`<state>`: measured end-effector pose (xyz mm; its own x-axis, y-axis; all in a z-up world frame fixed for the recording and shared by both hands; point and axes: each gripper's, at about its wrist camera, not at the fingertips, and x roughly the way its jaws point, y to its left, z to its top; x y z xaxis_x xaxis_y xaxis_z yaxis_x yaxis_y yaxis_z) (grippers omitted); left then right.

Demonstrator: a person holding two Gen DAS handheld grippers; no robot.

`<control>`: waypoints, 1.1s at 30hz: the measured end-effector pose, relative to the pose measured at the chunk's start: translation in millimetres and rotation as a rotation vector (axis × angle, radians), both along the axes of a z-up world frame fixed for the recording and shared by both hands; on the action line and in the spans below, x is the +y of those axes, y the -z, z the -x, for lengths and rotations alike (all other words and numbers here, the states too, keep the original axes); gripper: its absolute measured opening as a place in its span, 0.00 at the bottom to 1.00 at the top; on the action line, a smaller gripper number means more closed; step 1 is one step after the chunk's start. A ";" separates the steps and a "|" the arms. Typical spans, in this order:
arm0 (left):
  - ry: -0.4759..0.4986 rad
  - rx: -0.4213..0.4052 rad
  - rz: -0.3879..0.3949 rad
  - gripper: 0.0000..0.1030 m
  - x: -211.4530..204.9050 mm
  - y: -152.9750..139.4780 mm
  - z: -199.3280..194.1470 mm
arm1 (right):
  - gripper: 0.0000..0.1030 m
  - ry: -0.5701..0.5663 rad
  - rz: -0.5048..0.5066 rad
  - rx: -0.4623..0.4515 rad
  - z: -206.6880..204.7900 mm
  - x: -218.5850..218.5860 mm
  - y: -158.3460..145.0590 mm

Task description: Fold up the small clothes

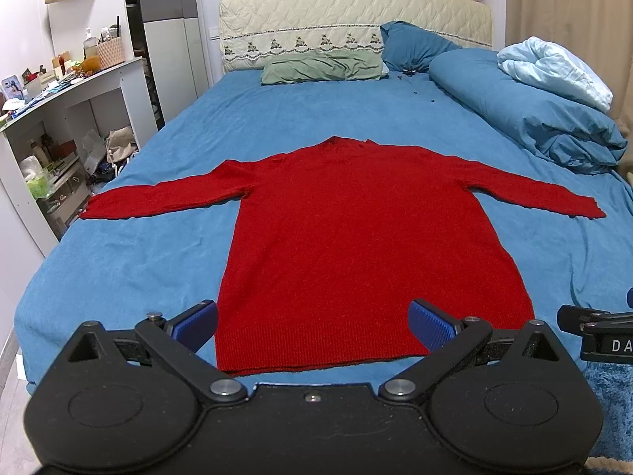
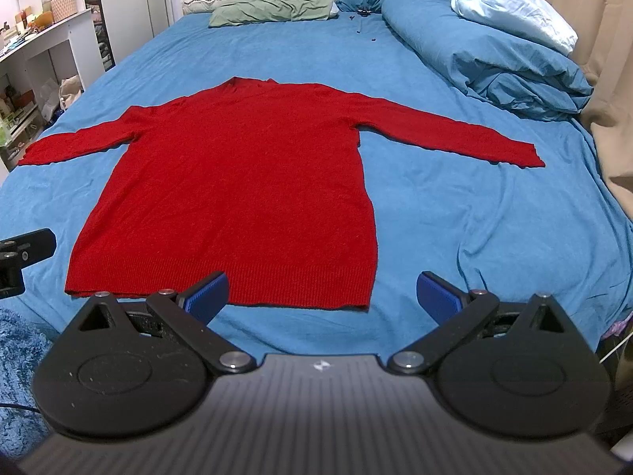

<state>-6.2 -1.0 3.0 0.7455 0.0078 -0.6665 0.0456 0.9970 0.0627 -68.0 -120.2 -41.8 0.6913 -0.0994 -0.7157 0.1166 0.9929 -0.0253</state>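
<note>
Blue bed (image 1: 166, 261) carries a flat red sweater (image 1: 356, 237), hem at the near edge. Left tool (image 1: 312, 326) and right tool (image 2: 322, 295) hover wide, empty. Folding not begun; next, grasp a sleeve.

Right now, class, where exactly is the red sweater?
The sweater lies flat, sleeves spread, mid-bed on the blue sheet, its hem nearest both open grippers and its collar toward the green pillow. It sits centre in the left view, left of centre in the right.
</note>
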 end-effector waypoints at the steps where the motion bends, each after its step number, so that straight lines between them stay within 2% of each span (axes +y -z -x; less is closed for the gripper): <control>1: 0.001 0.000 0.001 1.00 -0.3 -0.1 -0.1 | 1.00 -0.001 -0.001 -0.001 0.1 0.3 0.0; 33: -0.001 -0.006 0.006 1.00 -0.3 -1.8 1.0 | 1.00 -0.003 -0.001 -0.001 1.6 2.9 1.0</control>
